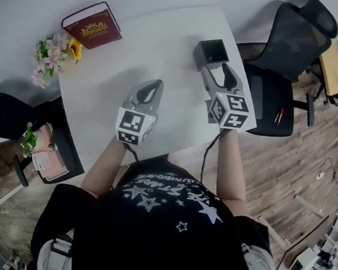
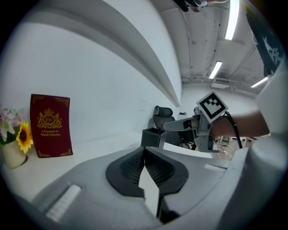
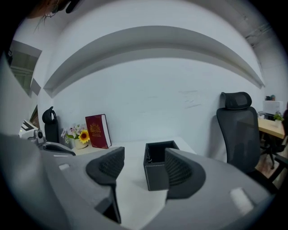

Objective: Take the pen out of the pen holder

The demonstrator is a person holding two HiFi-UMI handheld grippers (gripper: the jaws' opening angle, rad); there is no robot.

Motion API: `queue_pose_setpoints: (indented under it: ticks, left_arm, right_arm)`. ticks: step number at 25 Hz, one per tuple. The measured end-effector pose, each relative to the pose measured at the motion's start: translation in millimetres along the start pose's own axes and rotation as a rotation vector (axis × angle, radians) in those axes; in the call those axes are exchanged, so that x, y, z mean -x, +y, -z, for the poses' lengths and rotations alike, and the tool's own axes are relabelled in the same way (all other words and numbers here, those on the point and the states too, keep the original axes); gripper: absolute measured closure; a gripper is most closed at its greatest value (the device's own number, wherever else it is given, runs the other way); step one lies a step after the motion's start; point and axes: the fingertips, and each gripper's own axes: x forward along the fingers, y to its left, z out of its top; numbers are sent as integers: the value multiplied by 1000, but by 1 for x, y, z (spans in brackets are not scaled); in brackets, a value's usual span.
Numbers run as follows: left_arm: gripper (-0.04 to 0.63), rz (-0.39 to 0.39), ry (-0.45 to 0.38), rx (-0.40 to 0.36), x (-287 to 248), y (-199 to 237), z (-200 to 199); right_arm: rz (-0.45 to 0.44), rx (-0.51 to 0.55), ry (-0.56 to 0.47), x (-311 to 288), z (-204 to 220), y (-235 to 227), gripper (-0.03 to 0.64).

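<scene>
The black square pen holder (image 1: 211, 52) stands at the far right part of the white table (image 1: 165, 43). My right gripper (image 1: 215, 71) sits just short of it, open, with nothing between its jaws. Through the right gripper view the holder (image 3: 158, 173) shows in the gap ahead of the right gripper (image 3: 144, 155); only a small light speck shows inside at its left wall, so the pen cannot be made out. My left gripper (image 1: 153, 89) hovers over the table's middle with its jaws shut and empty. The left gripper view has the holder (image 2: 153, 137) ahead, beyond the left gripper (image 2: 144, 155).
A dark red book (image 1: 93, 26) and a small vase of flowers (image 1: 54, 54) stand at the table's far left. A black office chair (image 1: 280, 70) is right of the table, with a small red thing (image 1: 279, 116) on its seat. Another black chair (image 1: 12, 118) is at the left.
</scene>
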Motion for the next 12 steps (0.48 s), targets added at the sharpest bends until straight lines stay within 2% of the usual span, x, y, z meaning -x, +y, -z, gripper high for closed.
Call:
queue_pose_setpoints:
  ticks: [5,7,9,12]
  left_arm:
    - [584,32,42,42,-11,-3,14]
    - [584,21,46,48,-13,4,17]
    - [584,7,46,46,-14,11,19]
    - [584,1,54,55,-12,15,23]
  right_arm:
    - [-4,16,24,-26,2,-1,348]
    - [-3,24,29,-33,3,-1,356]
    - [-8,37,42,-39,5,0,393]
    - [-9,65,65,-45,8,2,402]
